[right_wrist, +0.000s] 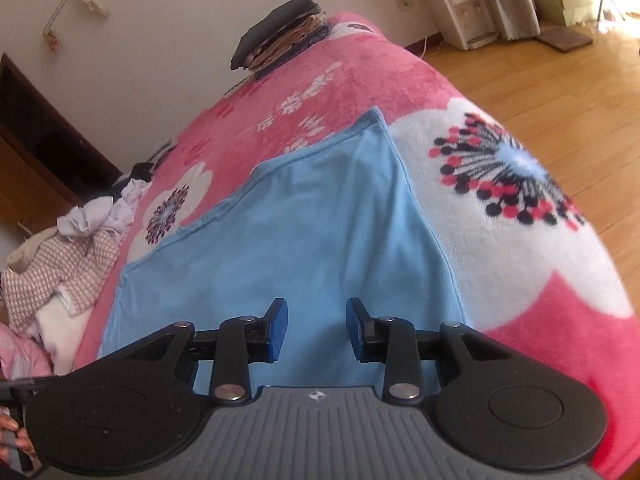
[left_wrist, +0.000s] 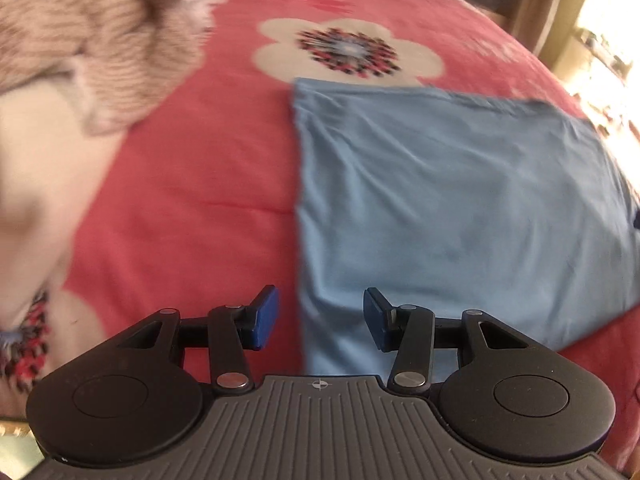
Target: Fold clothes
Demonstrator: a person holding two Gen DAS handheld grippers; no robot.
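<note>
right wrist view: a pink flowered blanket (right_wrist: 400, 80) covers the bed, and on it a light blue garment (right_wrist: 304, 216) lies flat, partly folded. left of it sits a heap of unfolded clothes (right_wrist: 68, 264); a folded stack (right_wrist: 280, 40) rests by the wall. right gripper (right_wrist: 316, 330) and left gripper (left_wrist: 320, 318) both hover over the garment's near edge, jaws spread, pinching nothing.

Blurred heap of clothes (left_wrist: 92, 52), edge-cropped
</note>
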